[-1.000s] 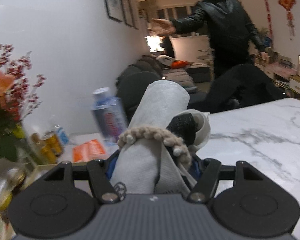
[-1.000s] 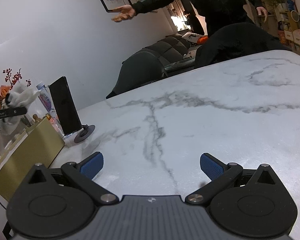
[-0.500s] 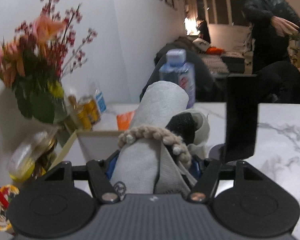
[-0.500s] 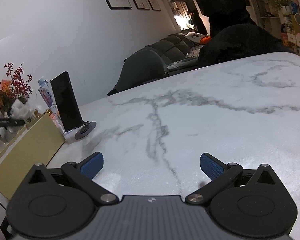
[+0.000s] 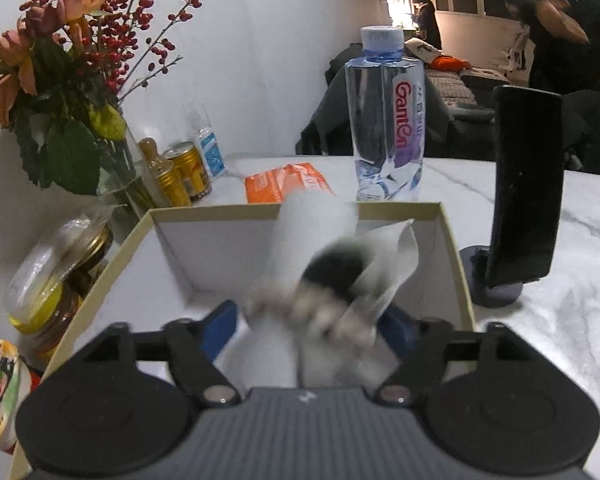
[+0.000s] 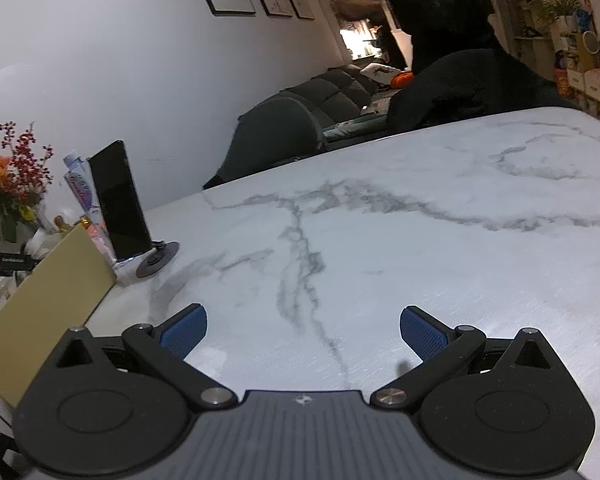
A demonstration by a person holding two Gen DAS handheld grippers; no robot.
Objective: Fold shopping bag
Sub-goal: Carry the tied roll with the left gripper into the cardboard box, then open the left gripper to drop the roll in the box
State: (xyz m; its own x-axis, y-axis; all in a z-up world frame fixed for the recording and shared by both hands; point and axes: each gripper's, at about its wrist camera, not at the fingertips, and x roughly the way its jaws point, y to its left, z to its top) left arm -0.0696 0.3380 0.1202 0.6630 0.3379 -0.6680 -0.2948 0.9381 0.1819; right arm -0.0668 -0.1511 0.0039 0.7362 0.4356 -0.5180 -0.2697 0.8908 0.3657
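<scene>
The shopping bag (image 5: 312, 240) is a rolled white bundle with a beaded band around it and a dark patch at its end. It is blurred and sits in the open cardboard box (image 5: 204, 213), between the fingers of my left gripper (image 5: 308, 326). The jaws stand apart, and a gap shows between the left blue pad (image 5: 220, 324) and the roll. My right gripper (image 6: 302, 326) is open with nothing in it, low over the marble table (image 6: 420, 240). The same box (image 6: 48, 284) is at its far left.
Behind the box stand a water bottle (image 5: 386, 120), an orange packet (image 5: 284, 182), cans (image 5: 184, 172) and a vase of flowers (image 5: 60, 60). A jar (image 5: 48, 284) is to its left, a phone on a stand (image 5: 524, 184) to its right. A person (image 5: 560, 20) stands beyond the table.
My left gripper swung left and down over the box, then its jaws opened and the rolled bag is dropping from them. The right gripper has barely moved. The person has shifted.
</scene>
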